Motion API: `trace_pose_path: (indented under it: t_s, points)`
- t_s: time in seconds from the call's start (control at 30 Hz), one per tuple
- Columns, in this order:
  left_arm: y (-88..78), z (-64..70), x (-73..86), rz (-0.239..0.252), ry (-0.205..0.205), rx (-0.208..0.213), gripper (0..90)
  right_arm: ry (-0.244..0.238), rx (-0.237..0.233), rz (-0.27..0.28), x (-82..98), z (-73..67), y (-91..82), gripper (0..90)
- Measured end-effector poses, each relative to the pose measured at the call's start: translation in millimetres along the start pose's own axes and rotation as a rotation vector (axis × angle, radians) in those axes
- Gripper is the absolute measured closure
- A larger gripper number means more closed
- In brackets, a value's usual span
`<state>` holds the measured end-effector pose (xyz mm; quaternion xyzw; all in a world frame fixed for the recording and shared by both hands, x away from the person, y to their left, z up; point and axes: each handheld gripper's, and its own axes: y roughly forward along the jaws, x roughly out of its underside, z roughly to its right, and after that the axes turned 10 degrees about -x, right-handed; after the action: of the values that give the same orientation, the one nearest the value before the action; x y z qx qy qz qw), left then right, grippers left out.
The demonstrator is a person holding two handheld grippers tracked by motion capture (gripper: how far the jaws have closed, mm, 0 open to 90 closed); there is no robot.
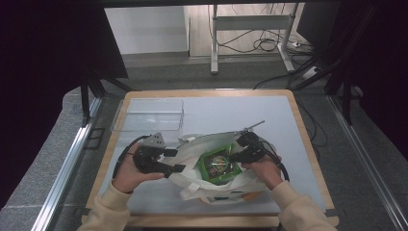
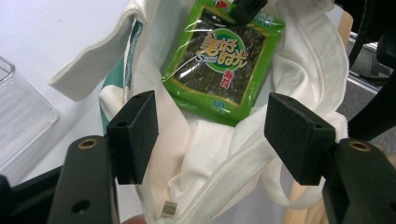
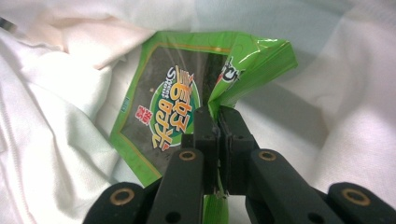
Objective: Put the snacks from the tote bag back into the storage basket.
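Note:
A white cloth bag [image 1: 192,182] lies open on the table with a green seaweed snack packet [image 1: 219,166] inside it. My right gripper [image 1: 234,158] reaches into the bag from the right. In the right gripper view the right gripper [image 3: 218,126] is shut on a folded edge of the packet [image 3: 173,107], which is tilted up off the bag's lining [image 3: 56,140]. At the bag's left rim my left gripper [image 1: 177,160] stands open. In the left gripper view the left gripper [image 2: 217,135] has its jaws wide apart, with bag cloth and zipper [image 2: 210,158] lying between them and the packet [image 2: 224,65] beyond.
A clear plastic container [image 1: 149,115] stands on the table's [image 1: 231,108] far left, also seen at the left edge as the container [image 2: 18,112]. Beyond the table are a metal desk frame [image 1: 214,43] and floor cables [image 1: 269,43].

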<state>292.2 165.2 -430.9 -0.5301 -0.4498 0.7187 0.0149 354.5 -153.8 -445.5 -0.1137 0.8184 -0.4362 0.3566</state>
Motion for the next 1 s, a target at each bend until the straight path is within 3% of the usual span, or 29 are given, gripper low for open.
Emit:
trace_pose_path:
  t_s: [0.27,0.63,0.87,1.0]
  points:
    - [0.3,0.3,0.3,0.006,-0.009,-0.003,34.7,-0.043,0.020,0.012,-6.0,-6.1,-4.6,85.9]
    - [-0.2,0.0,0.1,0.009,-0.006,-0.001,34.7,-0.087,0.009,0.037,-10.0,-11.5,-15.0,86.1]
    - [0.1,0.4,0.0,0.006,-0.010,-0.005,34.4,-0.131,0.022,0.071,-12.7,-9.9,-34.2,86.9]
    - [-0.2,-0.1,-0.1,0.001,0.000,-0.005,34.2,-0.156,-0.006,0.107,-11.9,-11.1,-48.3,87.3]
